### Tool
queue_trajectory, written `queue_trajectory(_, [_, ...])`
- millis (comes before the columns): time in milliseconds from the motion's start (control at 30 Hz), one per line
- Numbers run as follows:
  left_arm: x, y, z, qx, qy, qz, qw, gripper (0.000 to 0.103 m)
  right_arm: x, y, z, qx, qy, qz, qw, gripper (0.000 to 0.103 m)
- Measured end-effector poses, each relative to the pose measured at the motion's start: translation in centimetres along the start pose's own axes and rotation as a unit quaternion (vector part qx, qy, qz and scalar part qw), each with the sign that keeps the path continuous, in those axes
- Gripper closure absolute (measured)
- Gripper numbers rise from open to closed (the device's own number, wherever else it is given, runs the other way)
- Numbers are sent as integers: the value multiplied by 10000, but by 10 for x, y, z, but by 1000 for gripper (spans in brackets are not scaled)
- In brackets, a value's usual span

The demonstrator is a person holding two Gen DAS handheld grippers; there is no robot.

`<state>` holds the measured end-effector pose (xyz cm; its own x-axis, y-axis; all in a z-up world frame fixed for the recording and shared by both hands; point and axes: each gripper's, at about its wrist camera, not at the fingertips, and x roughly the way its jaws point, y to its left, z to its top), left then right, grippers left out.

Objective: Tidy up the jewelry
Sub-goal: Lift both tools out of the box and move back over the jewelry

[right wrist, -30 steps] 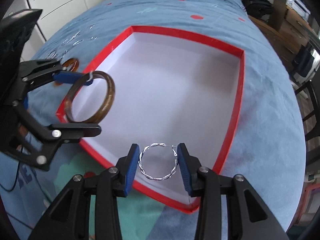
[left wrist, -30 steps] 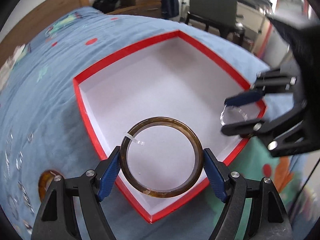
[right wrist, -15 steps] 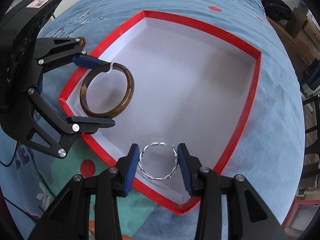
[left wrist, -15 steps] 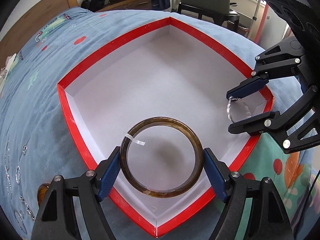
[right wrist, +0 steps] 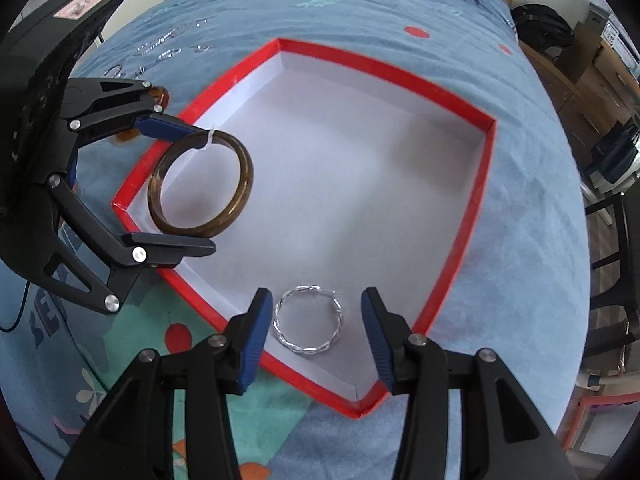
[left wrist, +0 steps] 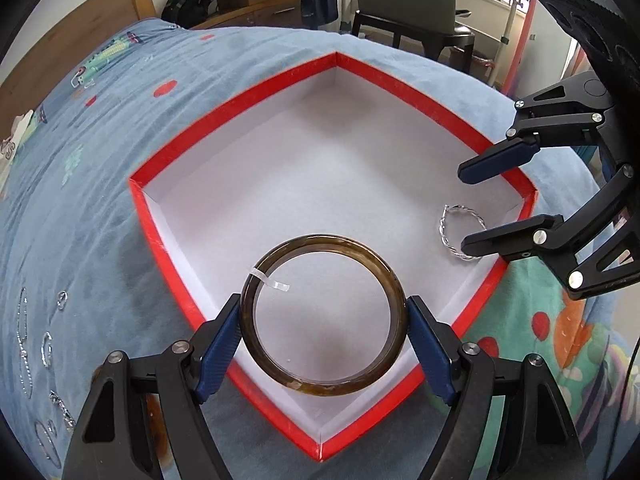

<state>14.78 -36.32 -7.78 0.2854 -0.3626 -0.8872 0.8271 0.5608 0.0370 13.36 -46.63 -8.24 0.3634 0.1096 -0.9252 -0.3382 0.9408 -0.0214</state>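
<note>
Both two-finger grippers hang over a shallow square cardboard box with a red rim and white lining [left wrist: 424,98] that sits on a blue patterned bedspread [left wrist: 80,208]. Clamped between the blue pads of the left gripper [left wrist: 325,322] is a brown translucent bangle with a small clear tag looped on it [left wrist: 325,322]; the pads press on its two opposite sides, and the bangle hangs above the box's near corner with its shadow on the white floor beneath. Seen from the right wrist camera, the same bangle [right wrist: 236,200] stands tilted over the left corner of the box, one blue pad on its upper edge and the black finger under its lower edge. The right gripper [right wrist: 316,328] has just been spreading its jaws: its blue pads now stand clear on either side of a silver twisted-wire hoop [right wrist: 309,322], which lies flat on the white lining close to the nearest corner of the box, touching neither pad. From the left wrist camera that hoop [left wrist: 460,230] shows between the right gripper's [left wrist: 476,206] two fingers, near the box's right-hand corner. More silver pieces [left wrist: 44,348] lie scattered on the bedspread outside the box, and a second amber ring [right wrist: 162,96] peeks out behind the left gripper's finger.
</note>
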Motion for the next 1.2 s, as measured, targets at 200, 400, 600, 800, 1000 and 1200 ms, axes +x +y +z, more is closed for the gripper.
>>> queue_trajectory(200, [-21, 8, -3, -168, -191, 1, 9997, 20, -23, 0, -6, 288, -125, -104, 9995, 57])
queue_trajectory(400, [-60, 19, -16, -370, -470, 24, 9982, 19, -61, 7, -20, 651, -307, -285, 9970, 57])
queue_trajectory(600, [-124, 45, -64, -808, -834, 338, 9927, 19, -103, 27, -32, 927, -535, -405, 9934, 57])
queue_trajectory(800, [-189, 86, -129, -1502, -1147, 622, 9800, 19, -135, 63, -34, 988, -853, -424, 9905, 57])
queue_trajectory(1000, [-262, 138, -194, -2123, -1359, 1334, 9585, 18, -167, 110, -21, 869, -1322, -360, 9868, 57])
queue_trajectory(1200, [-310, 179, -257, -2637, -1494, 1948, 9328, 16, -177, 148, -5, 776, -1635, -199, 9833, 57])
